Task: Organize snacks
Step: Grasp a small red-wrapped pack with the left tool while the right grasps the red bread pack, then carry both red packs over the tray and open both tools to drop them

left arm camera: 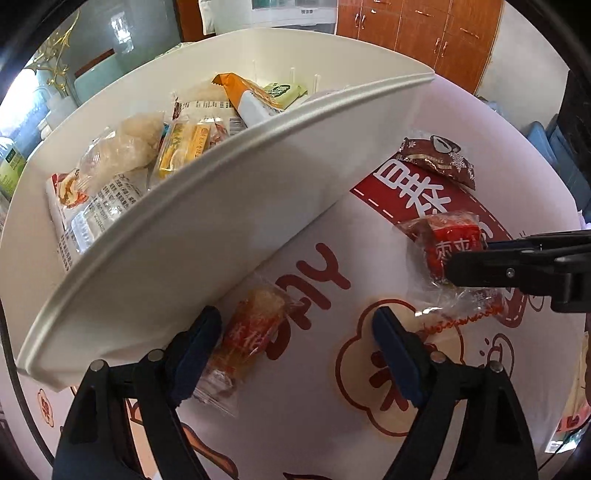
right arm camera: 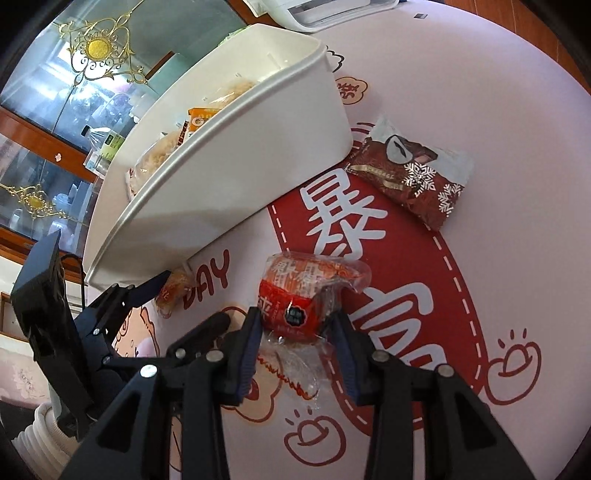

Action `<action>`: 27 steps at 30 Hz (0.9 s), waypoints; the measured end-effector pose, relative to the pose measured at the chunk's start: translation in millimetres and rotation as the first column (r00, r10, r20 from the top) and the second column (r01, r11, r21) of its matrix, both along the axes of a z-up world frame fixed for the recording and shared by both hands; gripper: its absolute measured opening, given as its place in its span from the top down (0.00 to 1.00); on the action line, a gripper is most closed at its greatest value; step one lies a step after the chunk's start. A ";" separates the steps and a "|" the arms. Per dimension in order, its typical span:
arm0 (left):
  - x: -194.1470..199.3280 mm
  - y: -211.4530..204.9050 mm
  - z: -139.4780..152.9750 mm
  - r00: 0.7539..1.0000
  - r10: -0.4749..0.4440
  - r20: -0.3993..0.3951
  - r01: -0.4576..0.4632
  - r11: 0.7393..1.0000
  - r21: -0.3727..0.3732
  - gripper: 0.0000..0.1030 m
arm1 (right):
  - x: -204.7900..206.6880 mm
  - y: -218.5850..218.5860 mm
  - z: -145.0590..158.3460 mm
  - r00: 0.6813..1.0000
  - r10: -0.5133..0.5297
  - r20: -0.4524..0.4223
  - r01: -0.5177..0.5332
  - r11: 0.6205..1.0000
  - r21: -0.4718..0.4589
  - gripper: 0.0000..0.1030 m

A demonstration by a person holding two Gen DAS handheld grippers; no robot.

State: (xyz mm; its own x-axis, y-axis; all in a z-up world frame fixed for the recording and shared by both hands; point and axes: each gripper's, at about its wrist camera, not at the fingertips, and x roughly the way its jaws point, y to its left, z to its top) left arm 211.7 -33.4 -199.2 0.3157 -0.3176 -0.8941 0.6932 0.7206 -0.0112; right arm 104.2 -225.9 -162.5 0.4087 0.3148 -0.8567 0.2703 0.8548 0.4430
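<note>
My left gripper (left arm camera: pixel 297 317) is open and points down at the printed tablecloth. An orange-red snack packet (left arm camera: pixel 255 332) lies between its fingers, against the left finger (left arm camera: pixel 199 339) and close under the wall of the white bin (left arm camera: pixel 184 229). My right gripper (right arm camera: pixel 297 319) is shut on a red snack packet (right arm camera: pixel 306 291) in clear wrap, which rests on the cloth. From the left wrist view it reaches in from the right onto that red packet (left arm camera: pixel 450 236). A brown snowflake packet (right arm camera: pixel 413 173) lies by the bin's far corner.
The white bin (right arm camera: pixel 240 166) holds several wrapped snacks (left arm camera: pixel 122 147) and sits at the left of the round table. Wooden cabinets (left arm camera: pixel 424 33) stand behind it. A glass cabinet with gold ornaments (right arm camera: pixel 96 48) is at the far left. A white appliance (right arm camera: pixel 332 11) sits at the table's back edge.
</note>
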 end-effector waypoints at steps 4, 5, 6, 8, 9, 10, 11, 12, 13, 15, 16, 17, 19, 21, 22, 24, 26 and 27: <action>-1.2 2.1 3.6 1.000 0.003 0.007 -0.003 1.000 -0.013 0.58 | -0.6 -0.4 -0.4 1.000 0.006 0.005 -0.006 1.000 0.009 0.62; -0.9 3.1 4.4 1.000 0.009 0.007 -0.009 1.000 -0.013 0.64 | -0.5 -0.9 -0.5 1.000 0.006 0.006 -0.006 1.000 0.011 0.62; -0.6 4.3 4.5 1.000 0.014 0.003 -0.014 1.000 -0.013 0.74 | -0.3 -1.1 -0.6 1.000 0.007 0.007 -0.007 1.000 0.014 0.62; -0.6 5.6 4.7 1.000 0.024 -0.002 -0.025 1.000 -0.011 0.80 | 0.9 -0.2 -0.6 1.000 0.009 0.009 -0.009 1.000 0.014 0.62; -5.7 4.2 4.8 1.000 0.029 0.000 -0.029 1.000 -0.009 0.81 | 0.9 0.0 -0.7 1.000 0.011 0.011 -0.011 1.000 0.012 0.62; -6.8 6.0 5.7 0.999 0.035 0.002 -0.035 0.999 -0.008 0.81 | 1.2 0.8 -0.6 1.000 0.014 0.013 -0.014 1.000 0.009 0.62; -9.0 5.6 5.6 0.999 0.047 0.003 -0.047 0.999 -0.004 0.81 | -0.6 -0.5 -0.6 1.000 0.017 0.014 -0.017 1.000 0.004 0.62; -14.3 4.1 5.5 0.998 0.056 0.000 -0.056 0.998 -0.004 0.81 | -0.6 0.3 -0.3 1.000 0.021 0.015 -0.021 1.000 -0.001 0.63; -18.9 6.2 6.3 0.997 0.073 -0.007 -0.073 0.997 -0.007 0.81 | -0.3 1.7 -0.1 0.999 0.028 0.015 -0.028 1.000 -0.006 0.64; -31.0 6.9 5.8 0.994 0.103 -0.021 -0.103 0.995 -0.010 0.81 | -0.5 4.9 0.2 0.999 0.039 0.015 -0.039 0.999 -0.013 0.64; -35.3 8.0 6.2 0.992 0.124 -0.034 -0.124 0.992 -0.014 0.81 | -0.1 6.8 0.3 0.999 0.043 0.014 -0.043 0.999 -0.011 0.64; -39.9 9.5 6.9 0.988 0.145 -0.051 -0.146 0.989 -0.017 0.81 | -0.9 8.9 0.4 0.999 0.050 0.013 -0.050 0.999 -0.008 0.64; -48.4 13.8 10.8 0.982 0.178 -0.068 -0.180 0.983 -0.027 0.81 | -1.5 14.0 1.9 0.998 0.063 0.013 -0.063 0.998 -0.010 0.64; -59.0 19.3 20.3 0.976 0.205 -0.078 -0.209 0.977 -0.043 0.81 | -4.3 18.6 6.1 0.997 0.079 0.020 -0.079 0.997 -0.015 0.64; -65.0 22.3 30.1 0.973 0.219 -0.074 -0.223 0.973 -0.058 0.81 | -5.9 20.7 9.6 0.996 0.086 0.027 -0.085 0.996 -0.020 0.64; -69.9 30.7 46.3 0.971 0.233 -0.055 -0.237 0.968 -0.077 0.81 | -9.2 25.0 19.6 0.994 0.101 0.049 -0.100 0.994 -0.033 0.64; -72.9 36.5 71.1 0.967 0.253 -0.018 -0.254 0.961 -0.107 0.81 | -12.2 28.4 32.2 0.990 0.114 0.079 -0.111 0.993 -0.042 0.64; -72.9 39.4 87.8 0.963 0.270 0.008 -0.266 0.955 -0.129 0.81 | -13.5 30.1 40.1 0.988 0.118 0.097 -0.114 0.992 -0.046 0.64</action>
State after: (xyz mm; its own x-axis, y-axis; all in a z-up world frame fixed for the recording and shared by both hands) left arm 138.8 6.0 -111.3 0.4264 -0.3278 -0.8430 0.4761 0.8738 -0.0990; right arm 90.7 -195.8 -122.4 0.4549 0.3312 -0.8267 0.1248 0.8954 0.4274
